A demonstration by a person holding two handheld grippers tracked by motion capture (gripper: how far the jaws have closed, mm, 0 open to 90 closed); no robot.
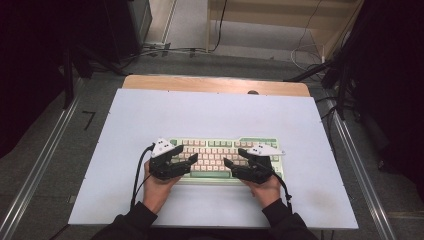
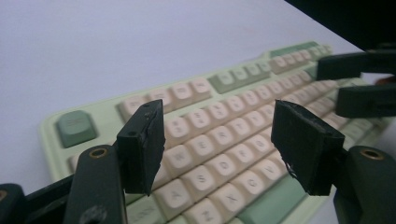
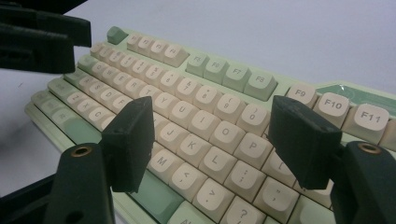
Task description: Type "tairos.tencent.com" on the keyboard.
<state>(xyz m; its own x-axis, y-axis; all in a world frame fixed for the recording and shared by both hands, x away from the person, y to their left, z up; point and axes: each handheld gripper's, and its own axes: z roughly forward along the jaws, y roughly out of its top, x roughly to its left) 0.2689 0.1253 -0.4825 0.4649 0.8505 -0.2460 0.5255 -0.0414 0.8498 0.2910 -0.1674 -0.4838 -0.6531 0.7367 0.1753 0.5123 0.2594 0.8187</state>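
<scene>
Fingers (image 2: 140, 144) spread wide — both grippers over keyboard (image 1: 220, 145)

Pale green plastic keyboard (image 1: 227, 156) with cream keycaps and darker green accent keys: lies flat, long side across the white table top, near its front edge, keys facing up.

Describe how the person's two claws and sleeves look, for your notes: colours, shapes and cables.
Both the left claw and the right claw are black, each with two blocky flat pads, a pale three-cornered plate on top and a black trailing cable. The sleeves are dark.
</scene>
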